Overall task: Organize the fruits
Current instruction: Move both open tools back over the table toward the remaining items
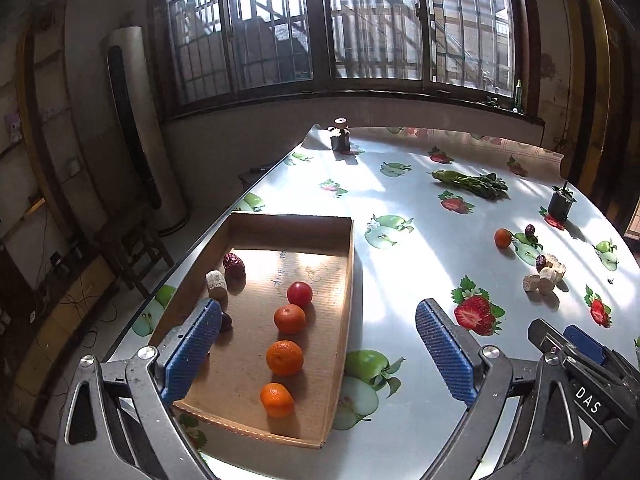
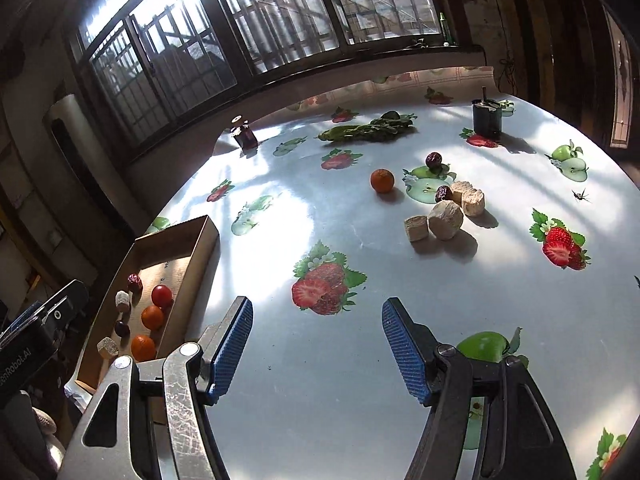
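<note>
both grippers, left point(image 1: 318, 354) and right point(image 2: 316, 348), hang wide apart and empty, oranges point(image 1: 285, 357) lined up in the cardboard tray point(image 1: 347, 280).

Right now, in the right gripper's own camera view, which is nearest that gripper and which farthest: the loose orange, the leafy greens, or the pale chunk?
1. Pale chunk, ahead, slightly right of the right gripper.
2. Loose orange, farther back, centre.
3. Leafy greens, farthest, near the window.
</note>
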Demonstrator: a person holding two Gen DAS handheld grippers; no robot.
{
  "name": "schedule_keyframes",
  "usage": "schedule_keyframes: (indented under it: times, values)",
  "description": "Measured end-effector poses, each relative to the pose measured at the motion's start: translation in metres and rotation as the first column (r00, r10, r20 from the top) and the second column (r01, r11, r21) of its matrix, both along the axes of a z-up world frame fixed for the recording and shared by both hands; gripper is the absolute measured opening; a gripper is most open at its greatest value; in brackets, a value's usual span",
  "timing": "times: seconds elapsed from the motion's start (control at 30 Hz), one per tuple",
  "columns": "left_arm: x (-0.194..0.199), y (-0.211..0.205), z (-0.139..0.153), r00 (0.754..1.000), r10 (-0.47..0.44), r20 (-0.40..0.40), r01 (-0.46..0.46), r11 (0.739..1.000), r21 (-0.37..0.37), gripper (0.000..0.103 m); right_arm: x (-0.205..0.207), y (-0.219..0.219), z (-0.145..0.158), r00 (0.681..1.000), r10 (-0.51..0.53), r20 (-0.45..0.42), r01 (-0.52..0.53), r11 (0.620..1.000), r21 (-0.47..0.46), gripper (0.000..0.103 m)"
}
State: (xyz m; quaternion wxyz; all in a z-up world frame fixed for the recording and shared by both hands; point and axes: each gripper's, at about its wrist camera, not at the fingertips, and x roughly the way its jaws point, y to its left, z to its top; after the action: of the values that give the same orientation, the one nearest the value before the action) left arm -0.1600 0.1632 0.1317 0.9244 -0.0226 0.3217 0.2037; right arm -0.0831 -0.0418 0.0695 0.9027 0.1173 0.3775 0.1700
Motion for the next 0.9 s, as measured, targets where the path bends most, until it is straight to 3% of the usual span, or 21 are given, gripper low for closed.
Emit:
schedule_keyframes:
  times: [0.37, 0.63, 0.9]
  values:
    - [0.007, -0.019, -0.005, 0.999, -0.035, -0.03, 0.036, 0.999, 0.014, 0.098, -0.001, -0.009, 0.0, 1.0, -0.002, 0.003, 0.001, 1.0, 0.027, 0.071]
    - [0.015, -0.016, -0.015, 0.996, -0.061, -0.064, 0.059, 0.998, -0.034, 0.098, 0.005, -0.017, -0.008, 1.0, -0.013, -0.027, 0.014, 0.999, 0.029, 0.071]
    - [0.021, -0.019, -0.025, 0.99, -0.103, -0.092, 0.096, 0.993, -0.071, 0.098, 0.013, -0.047, -0.022, 0.992, -0.094, -0.086, 0.096, 0.995, 0.023, 0.071]
